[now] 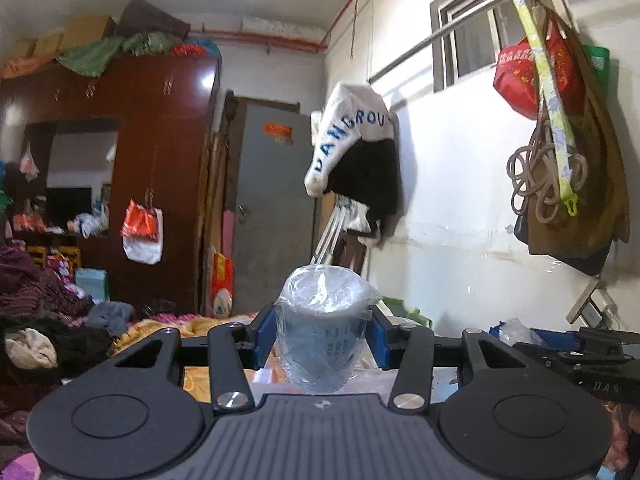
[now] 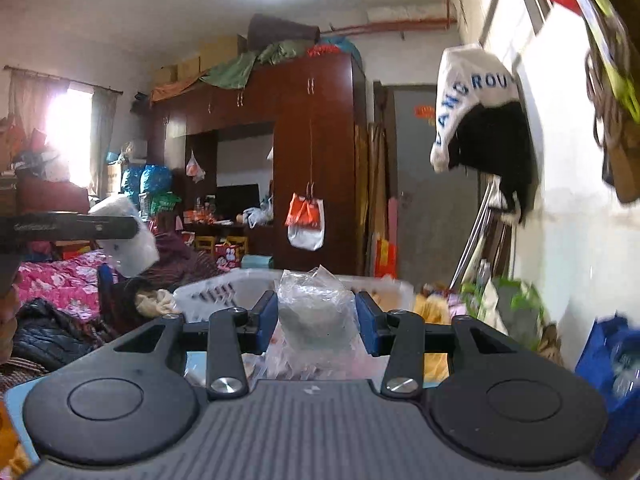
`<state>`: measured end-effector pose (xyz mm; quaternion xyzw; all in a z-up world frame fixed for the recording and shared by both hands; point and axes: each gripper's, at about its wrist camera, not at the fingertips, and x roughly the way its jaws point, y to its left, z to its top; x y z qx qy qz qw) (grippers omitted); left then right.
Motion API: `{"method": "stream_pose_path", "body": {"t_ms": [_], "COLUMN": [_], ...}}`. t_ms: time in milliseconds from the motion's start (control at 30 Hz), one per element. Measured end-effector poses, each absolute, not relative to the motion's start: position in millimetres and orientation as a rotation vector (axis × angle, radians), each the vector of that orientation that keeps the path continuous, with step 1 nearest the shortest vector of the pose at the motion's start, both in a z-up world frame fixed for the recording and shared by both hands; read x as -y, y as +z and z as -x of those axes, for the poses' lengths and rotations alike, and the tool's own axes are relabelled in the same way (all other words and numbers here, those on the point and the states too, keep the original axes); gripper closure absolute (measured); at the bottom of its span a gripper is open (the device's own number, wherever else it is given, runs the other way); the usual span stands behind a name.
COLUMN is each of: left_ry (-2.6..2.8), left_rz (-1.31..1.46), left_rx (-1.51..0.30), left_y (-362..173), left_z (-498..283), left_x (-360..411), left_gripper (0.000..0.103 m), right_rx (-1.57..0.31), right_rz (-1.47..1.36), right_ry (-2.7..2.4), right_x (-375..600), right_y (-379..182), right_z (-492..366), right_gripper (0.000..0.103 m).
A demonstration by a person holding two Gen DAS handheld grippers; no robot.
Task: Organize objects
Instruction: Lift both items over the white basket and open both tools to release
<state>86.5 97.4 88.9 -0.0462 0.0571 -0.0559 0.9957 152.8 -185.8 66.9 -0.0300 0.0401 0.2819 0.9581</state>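
Observation:
My left gripper (image 1: pixel 320 334) is shut on a clear plastic cup wrapped in a thin plastic bag (image 1: pixel 322 328), held upright in the air between the blue pads. My right gripper (image 2: pixel 317 322) is shut on another plastic-wrapped cup (image 2: pixel 314 312), held just in front of a white slotted basket (image 2: pixel 208 294). The right gripper also shows at the right edge of the left wrist view (image 1: pixel 576 350). The left gripper shows at the left edge of the right wrist view (image 2: pixel 100 236), with its wrapped cup (image 2: pixel 126 240).
A bed with pink bedding (image 2: pixel 60 280) and piled clothes (image 1: pixel 48 320) lies to the left. A dark red wardrobe (image 1: pixel 160 160) and a grey door (image 1: pixel 272 216) stand behind. Bags hang on the white wall (image 1: pixel 560 160) at right. A blue bag (image 2: pixel 612 364) sits low right.

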Motion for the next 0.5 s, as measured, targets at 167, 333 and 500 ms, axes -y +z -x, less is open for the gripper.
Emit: {"method": "stream_pose_path", "body": {"t_ms": [167,333,500], "left_ry": [-0.133,-0.109,-0.09], "left_rz": [0.126,0.133,0.138], "left_rx": [-0.179,-0.222,-0.247], "left_y": [92.5,92.5,83.8], "left_z": [-123.7,-158.5,-184.9], "left_x": [-96.3,-90.9,-85.5], "left_gripper": [0.052,0.052,0.052], "right_rx": [-0.092,-0.044,-0.056], "right_rz": [0.072,0.132,0.168], "right_ry": [0.608,0.599,0.561], "right_x": [170.2,156.3,145.4], "right_y": [69.6,71.9,64.7], "right_z": [-180.9,-199.0,-223.7], "right_gripper": [0.057,0.057,0.057]}}
